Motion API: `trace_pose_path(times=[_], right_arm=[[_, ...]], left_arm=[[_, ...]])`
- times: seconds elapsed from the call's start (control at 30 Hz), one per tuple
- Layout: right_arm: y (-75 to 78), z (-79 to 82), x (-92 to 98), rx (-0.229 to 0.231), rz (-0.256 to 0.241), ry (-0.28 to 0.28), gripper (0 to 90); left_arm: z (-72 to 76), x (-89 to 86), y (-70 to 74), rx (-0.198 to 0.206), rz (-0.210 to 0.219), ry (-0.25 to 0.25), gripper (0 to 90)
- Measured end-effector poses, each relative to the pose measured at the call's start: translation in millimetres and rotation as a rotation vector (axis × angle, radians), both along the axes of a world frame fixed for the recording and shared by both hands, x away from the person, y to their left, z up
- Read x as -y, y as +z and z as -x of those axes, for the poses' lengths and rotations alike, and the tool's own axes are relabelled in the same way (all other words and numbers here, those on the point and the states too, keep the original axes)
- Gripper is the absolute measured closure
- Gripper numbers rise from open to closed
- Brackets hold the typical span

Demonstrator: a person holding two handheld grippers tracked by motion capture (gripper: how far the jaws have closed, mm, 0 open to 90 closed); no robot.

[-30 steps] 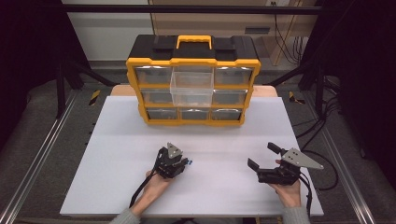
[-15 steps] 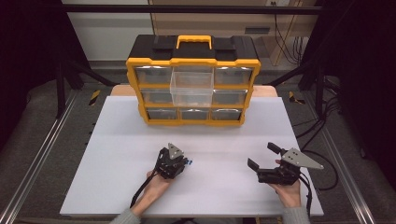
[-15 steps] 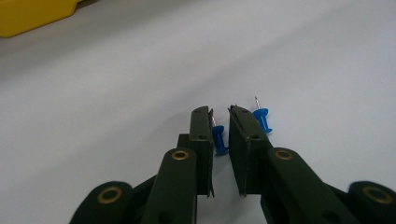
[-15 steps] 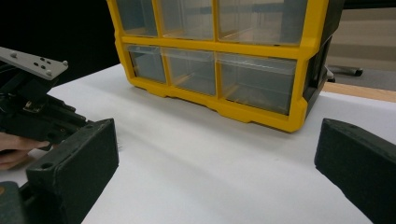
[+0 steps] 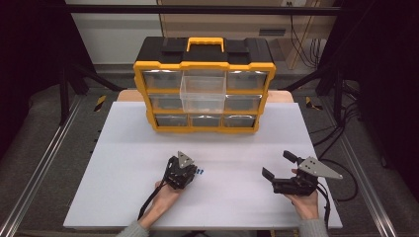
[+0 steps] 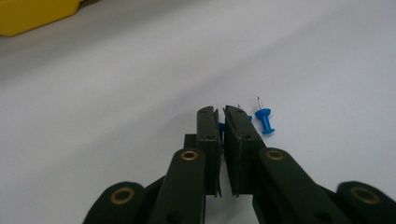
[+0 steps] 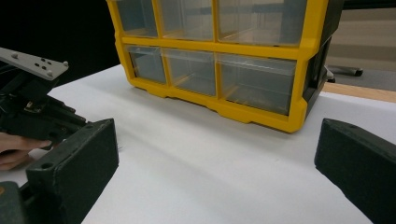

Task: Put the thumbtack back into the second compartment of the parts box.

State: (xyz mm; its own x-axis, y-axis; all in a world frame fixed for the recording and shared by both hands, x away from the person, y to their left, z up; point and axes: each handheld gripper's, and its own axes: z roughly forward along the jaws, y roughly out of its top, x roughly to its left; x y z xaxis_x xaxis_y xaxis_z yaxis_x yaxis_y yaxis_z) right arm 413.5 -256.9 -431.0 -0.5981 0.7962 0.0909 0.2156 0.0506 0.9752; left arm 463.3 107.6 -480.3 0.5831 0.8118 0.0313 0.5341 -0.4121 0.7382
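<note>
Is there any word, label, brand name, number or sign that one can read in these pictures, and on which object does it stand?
None can be read.
The yellow drawer organizer shows no legible label.
The left gripper, shut on a blue pushpin, the loose pushpin and the right gripper bear no text.

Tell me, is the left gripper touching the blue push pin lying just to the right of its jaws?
Apart. In the left gripper view, white table shows between the left gripper and that blue push pin. Its nearly closed jaws pinch another blue piece.
</note>
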Motion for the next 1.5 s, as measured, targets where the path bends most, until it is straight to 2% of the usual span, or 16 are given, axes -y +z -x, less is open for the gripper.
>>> trace_pose_path(times=[0.13,0.57,0.73,1.2,1.5], right_arm=[[-0.2,0.3,-0.7,-0.008,-0.005,0.001,0.4],[-0.2,0.1,0.0,-0.005,-0.005,0.003,0.4],[-0.7,-0.3,-0.5,-0.007,0.001,0.001,0.4],[-1.2,-0.5,-1.1,-0.009,0.005,0.004,0.3],[-0.7,0.4,-1.3,-0.016,-0.002,0.005,0.3]], left_arm=[[-0.3,-1.3,0.7,-0.003,-0.004,-0.006,83.9],[0.7,-9.2,10.2,0.008,0.028,-0.028,84.0],[0.7,-16.4,18.1,0.013,0.034,-0.038,84.0],[2.8,-40.4,45.1,0.050,0.090,-0.027,84.0],[4.4,-50.9,60.0,0.057,0.097,-0.050,84.0]])
